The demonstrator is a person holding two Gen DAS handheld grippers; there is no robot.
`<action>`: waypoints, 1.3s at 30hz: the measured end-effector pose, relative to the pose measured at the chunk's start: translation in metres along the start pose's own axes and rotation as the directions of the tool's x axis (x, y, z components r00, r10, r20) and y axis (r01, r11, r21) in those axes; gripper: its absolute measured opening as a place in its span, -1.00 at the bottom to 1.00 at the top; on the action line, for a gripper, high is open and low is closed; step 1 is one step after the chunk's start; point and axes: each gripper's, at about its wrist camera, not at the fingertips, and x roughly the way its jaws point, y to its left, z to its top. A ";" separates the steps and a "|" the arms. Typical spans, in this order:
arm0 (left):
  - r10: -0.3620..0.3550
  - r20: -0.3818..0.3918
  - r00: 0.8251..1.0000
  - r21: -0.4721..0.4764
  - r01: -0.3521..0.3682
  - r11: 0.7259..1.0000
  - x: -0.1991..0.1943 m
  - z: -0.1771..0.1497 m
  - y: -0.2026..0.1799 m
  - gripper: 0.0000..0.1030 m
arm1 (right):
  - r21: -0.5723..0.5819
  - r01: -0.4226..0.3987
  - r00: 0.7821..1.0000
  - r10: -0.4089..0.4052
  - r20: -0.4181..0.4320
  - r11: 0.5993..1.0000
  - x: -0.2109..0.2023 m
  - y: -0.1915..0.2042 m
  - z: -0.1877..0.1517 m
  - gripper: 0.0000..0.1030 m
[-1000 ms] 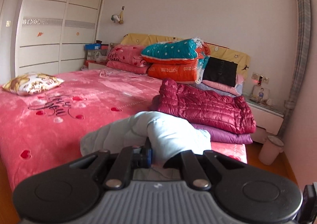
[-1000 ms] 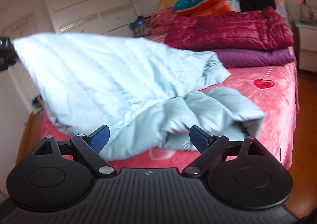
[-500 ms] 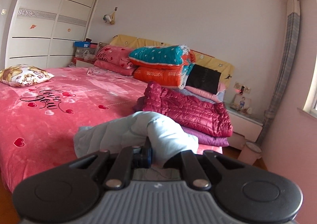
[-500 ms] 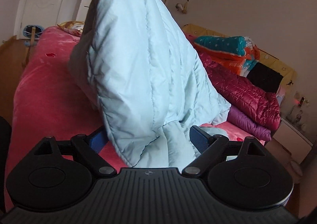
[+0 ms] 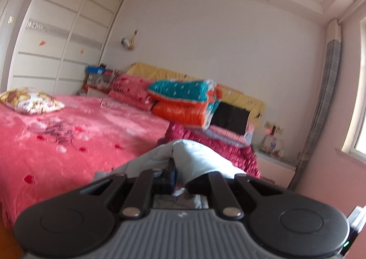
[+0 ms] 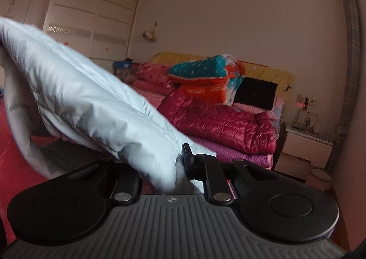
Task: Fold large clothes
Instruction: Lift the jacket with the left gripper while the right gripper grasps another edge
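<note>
Both wrist cams sat low behind their fingers, near the foot of the pink bed, and faced the headboard at 12 o'clock. Both shared the wardrobe at 10, the folded quilts centre, and the nightstand at 3.

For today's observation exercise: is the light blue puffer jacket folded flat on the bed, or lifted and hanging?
Lifted. The light blue puffer jacket is pinched by the right gripper and the left gripper, draping above the pink bed, not neatly folded.
</note>
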 end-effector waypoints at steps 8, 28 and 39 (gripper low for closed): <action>-0.068 0.191 0.979 0.029 0.063 0.998 -0.040 0.039 -0.018 -0.90 | 0.076 0.071 0.967 -0.087 0.238 0.995 -0.067 -0.024 0.076 -0.71; -0.039 0.421 0.906 0.147 -0.026 0.989 -0.048 0.096 -0.052 -0.89 | 0.102 -0.012 0.879 -0.038 0.475 0.995 -0.125 -0.061 0.197 -0.71; 0.191 0.158 0.969 0.120 -0.211 0.970 0.124 0.059 0.023 -0.89 | 0.156 -0.138 0.990 0.132 0.047 0.978 0.087 -0.051 0.171 -0.69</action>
